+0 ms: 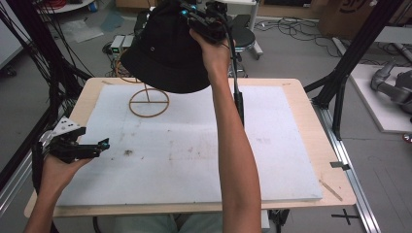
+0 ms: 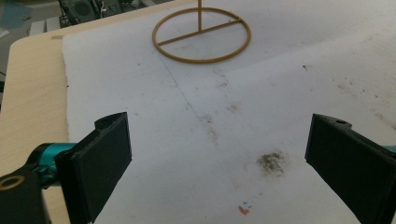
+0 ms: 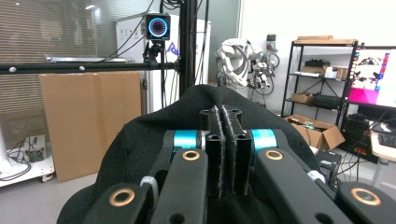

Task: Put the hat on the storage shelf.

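A black bucket hat (image 1: 163, 53) hangs in the air above the far left part of the table, over a thin wooden stand with a ring base (image 1: 149, 102). My right gripper (image 1: 187, 13) is shut on the hat's crown, held high by a raised forearm. In the right gripper view the two black jaws are pressed together on the black fabric (image 3: 149, 135), my right gripper (image 3: 225, 114) pinching a fold of it. My left gripper (image 1: 103, 143) rests low at the table's left edge, open and with nothing in it. Between the wide jaws of my left gripper (image 2: 219, 154) lies bare stained foam, with the ring base (image 2: 201, 35) farther off.
A white foam sheet (image 1: 194, 145) covers the wooden table (image 1: 311, 126). A black frame post (image 1: 340, 73) stands at the right, cables and equipment boxes (image 1: 121, 43) lie on the floor behind, and a stool (image 1: 243, 34) sits beyond the far edge.
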Available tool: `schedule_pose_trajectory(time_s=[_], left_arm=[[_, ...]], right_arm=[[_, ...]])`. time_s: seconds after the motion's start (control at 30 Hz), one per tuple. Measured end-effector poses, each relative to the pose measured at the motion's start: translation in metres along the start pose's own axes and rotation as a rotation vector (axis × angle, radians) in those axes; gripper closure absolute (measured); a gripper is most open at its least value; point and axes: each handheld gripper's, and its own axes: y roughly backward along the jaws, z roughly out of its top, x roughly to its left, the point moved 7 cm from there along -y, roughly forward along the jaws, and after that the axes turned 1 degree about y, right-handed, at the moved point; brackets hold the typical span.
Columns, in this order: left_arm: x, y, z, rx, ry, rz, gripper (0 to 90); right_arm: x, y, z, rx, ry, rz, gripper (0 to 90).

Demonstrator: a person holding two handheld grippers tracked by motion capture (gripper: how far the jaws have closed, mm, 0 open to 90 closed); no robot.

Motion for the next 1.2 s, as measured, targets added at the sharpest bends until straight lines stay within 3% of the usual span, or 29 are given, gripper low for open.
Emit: schedule_pose_trajectory(time_s=[0.27, 0.57, 0.83, 1.2], left_arm=[[0.004, 0.006, -0.006, 0.006, 0.004, 0.013, 7.4], [0.01, 0.017, -0.013, 0.008, 0.013, 0.035, 7.4], [0.015, 0.025, -0.02, 0.014, 0.021, 0.049, 7.4], [0.018, 0.034, -0.027, 0.017, 0.026, 0.063, 7.4]], right_arm=[[0.005, -0.019, 0.003, -0.01, -0.002, -0.011, 88.8], [0.005, -0.035, 0.01, -0.057, -0.035, -0.02, 88.8], [0.017, -0.058, 0.012, -0.072, -0.029, -0.012, 88.7], [0.042, -0.099, -0.021, 0.013, -0.021, 0.039, 88.6]])
